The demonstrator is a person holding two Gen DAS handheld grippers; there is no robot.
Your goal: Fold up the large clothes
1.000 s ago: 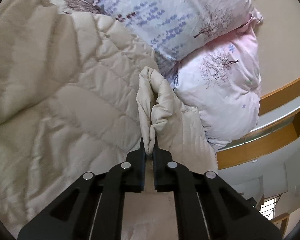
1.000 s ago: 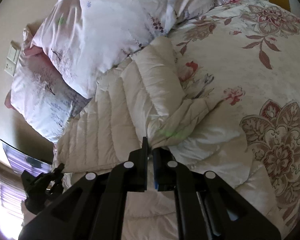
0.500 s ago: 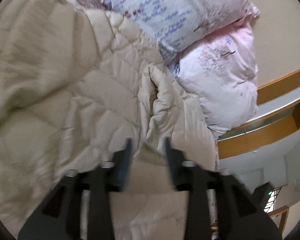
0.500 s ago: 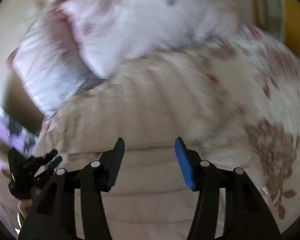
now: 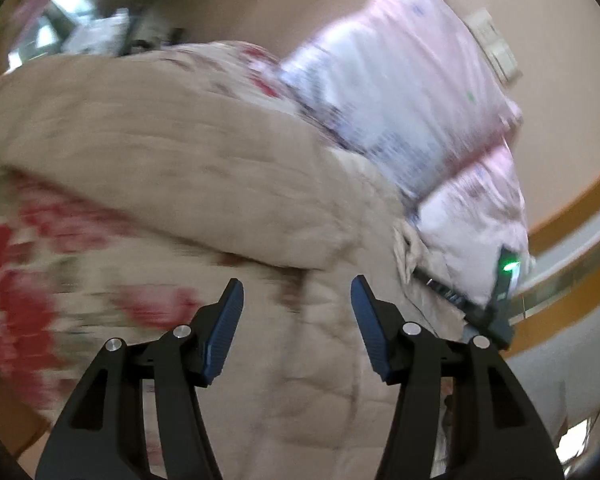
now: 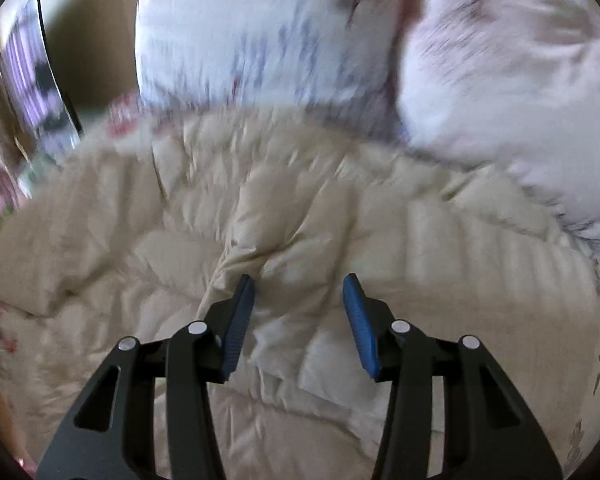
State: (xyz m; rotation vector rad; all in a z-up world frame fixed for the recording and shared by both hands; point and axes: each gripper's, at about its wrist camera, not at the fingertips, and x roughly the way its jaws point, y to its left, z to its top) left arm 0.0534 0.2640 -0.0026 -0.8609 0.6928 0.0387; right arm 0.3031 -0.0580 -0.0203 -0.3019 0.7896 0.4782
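Note:
A cream quilted down jacket [image 6: 284, 216] lies spread on the bed, below the pillows. In the left wrist view the jacket [image 5: 220, 184] is blurred and fills the middle. My left gripper [image 5: 296, 312] is open and empty, just above the jacket. My right gripper [image 6: 298, 308] is open and empty, its jaws hovering over a crease in the jacket. The right gripper's body with a green light [image 5: 506, 280] shows at the right of the left wrist view.
Two pink-and-white floral pillows [image 6: 380, 48] lie against the wall behind the jacket; they also show in the left wrist view [image 5: 412, 92]. A floral bedspread [image 5: 28, 264] lies under the jacket. A wooden ledge [image 5: 572, 216] runs at the right.
Both grippers were shut on folds of the jacket one second ago. Both have opened, let go and pulled back. Both views have swung and are blurred.

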